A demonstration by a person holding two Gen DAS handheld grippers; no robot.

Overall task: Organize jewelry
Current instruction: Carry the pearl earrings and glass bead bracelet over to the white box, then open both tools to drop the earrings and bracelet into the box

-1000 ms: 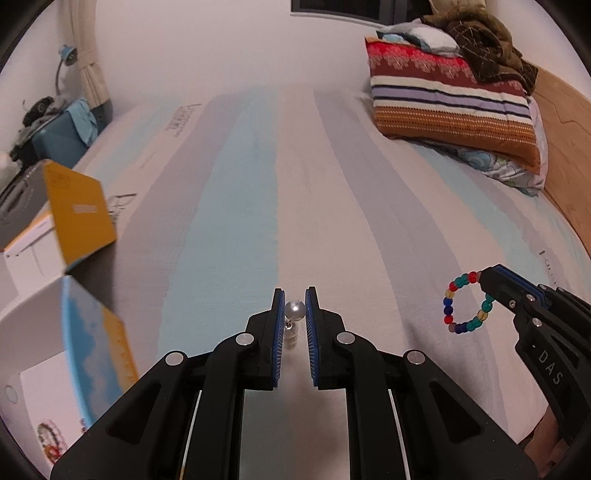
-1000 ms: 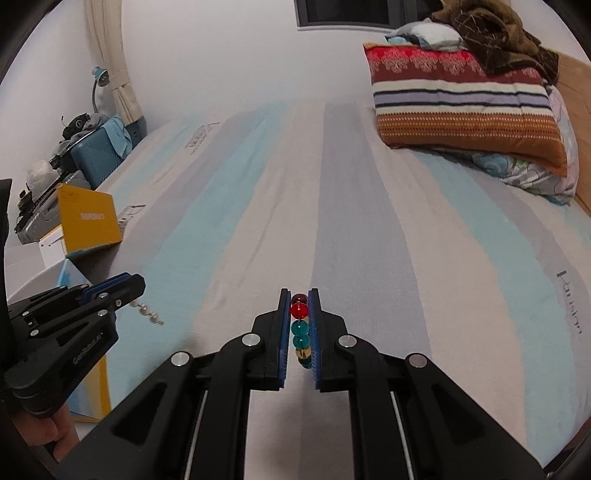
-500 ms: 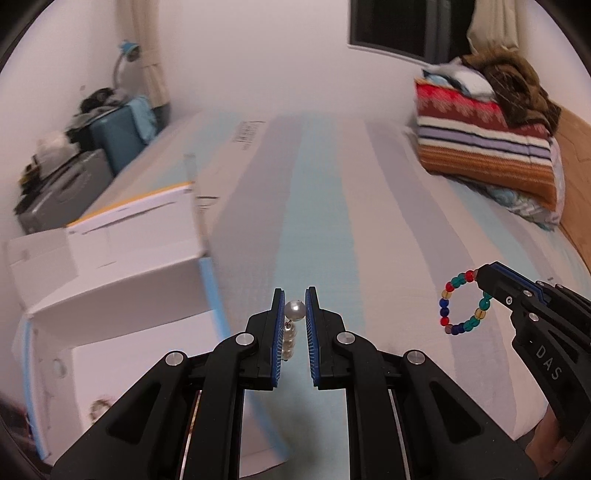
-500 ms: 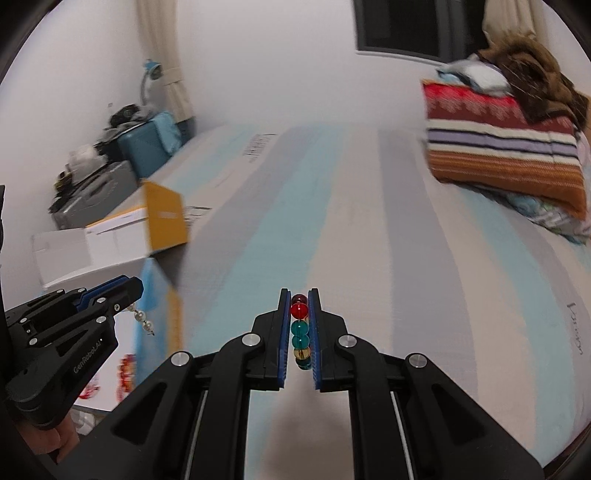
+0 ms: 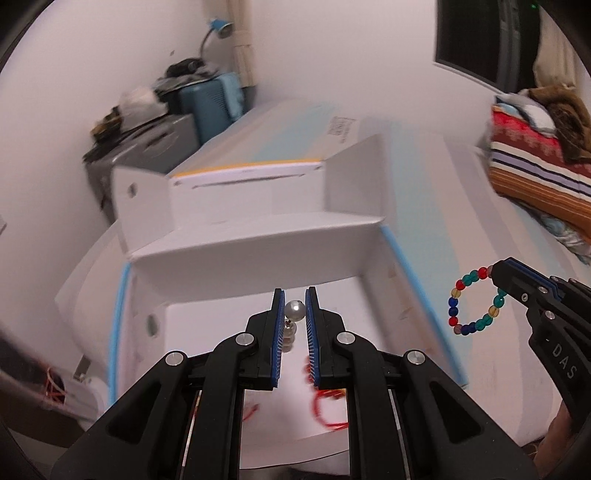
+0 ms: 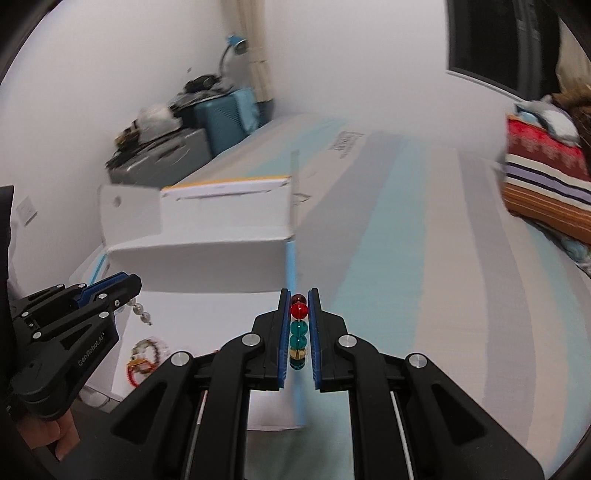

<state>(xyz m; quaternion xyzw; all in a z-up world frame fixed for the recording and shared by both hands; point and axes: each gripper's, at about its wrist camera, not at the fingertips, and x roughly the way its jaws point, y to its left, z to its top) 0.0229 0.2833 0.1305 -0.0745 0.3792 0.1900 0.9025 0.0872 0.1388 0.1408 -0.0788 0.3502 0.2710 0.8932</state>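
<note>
A bed fills the room's middle, its cover striped in pale blue, grey and cream and running toward a white wall. At the far right lies a striped pillow in red, purple and orange, with a brown blanket heaped on it. At the far left stand a blue suitcase and a grey case with clutter on top, beside a curtain and a small blue lamp.

An open white cardboard box sits at the bed's near left, flaps raised, with red beaded pieces lying inside.

The left gripper is pinched narrow on a pearl piece, which hangs over the box's interior. The right gripper is clamped on a multicoloured bead bracelet; from the left camera its loop dangles over the bed, just right of the box's blue-edged wall. A hand grips the left gripper's handle at near left.
</note>
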